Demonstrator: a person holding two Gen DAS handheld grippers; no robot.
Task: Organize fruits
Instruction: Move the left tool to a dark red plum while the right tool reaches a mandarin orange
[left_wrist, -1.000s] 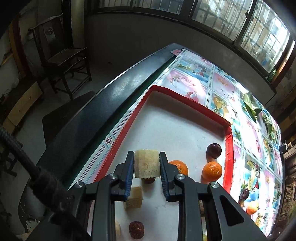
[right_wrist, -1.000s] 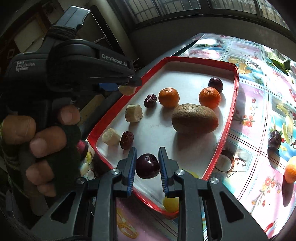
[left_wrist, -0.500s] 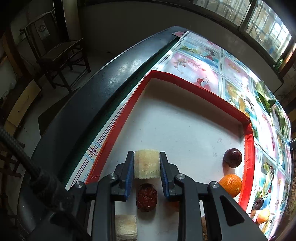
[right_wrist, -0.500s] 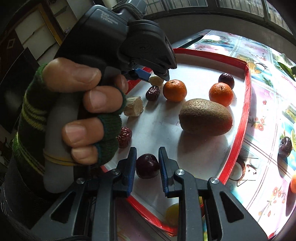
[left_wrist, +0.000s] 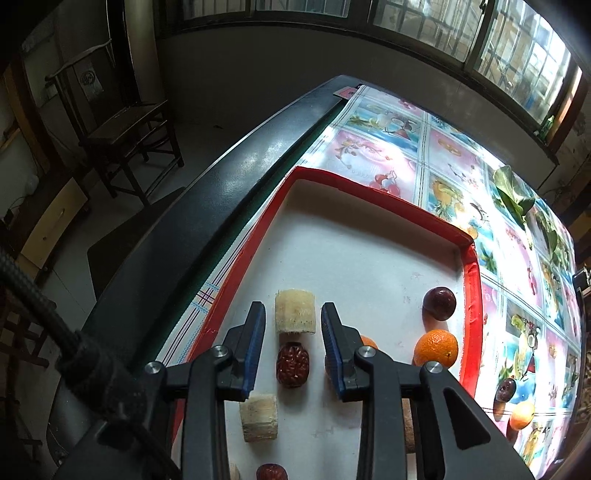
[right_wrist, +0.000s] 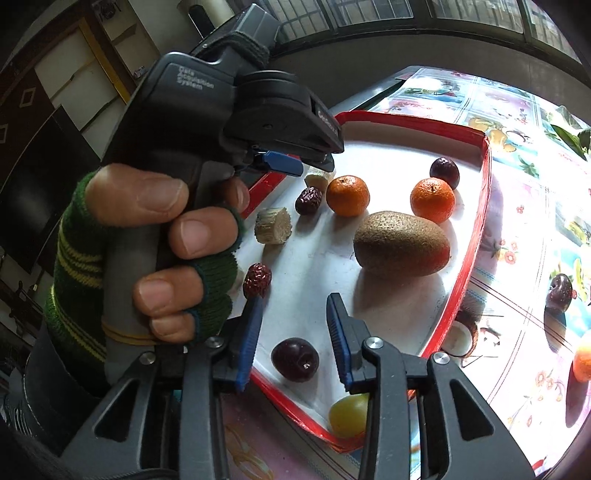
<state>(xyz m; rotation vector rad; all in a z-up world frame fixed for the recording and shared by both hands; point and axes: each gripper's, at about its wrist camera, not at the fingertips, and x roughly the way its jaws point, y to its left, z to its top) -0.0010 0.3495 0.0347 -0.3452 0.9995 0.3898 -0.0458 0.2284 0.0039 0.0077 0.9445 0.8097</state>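
This looks like a room in a lived-in home, likely a dining or sitting area. A table is covered with a glossy oilcloth (left_wrist: 436, 162) printed with fruit pictures, and a red-rimmed tray (left_wrist: 471, 291) sits on it. A dark wooden chair (left_wrist: 125, 133) stands on the bare floor by the wall. Barred windows (left_wrist: 509, 51) run along the far side, and wooden cabinets (right_wrist: 55, 85) line another wall.
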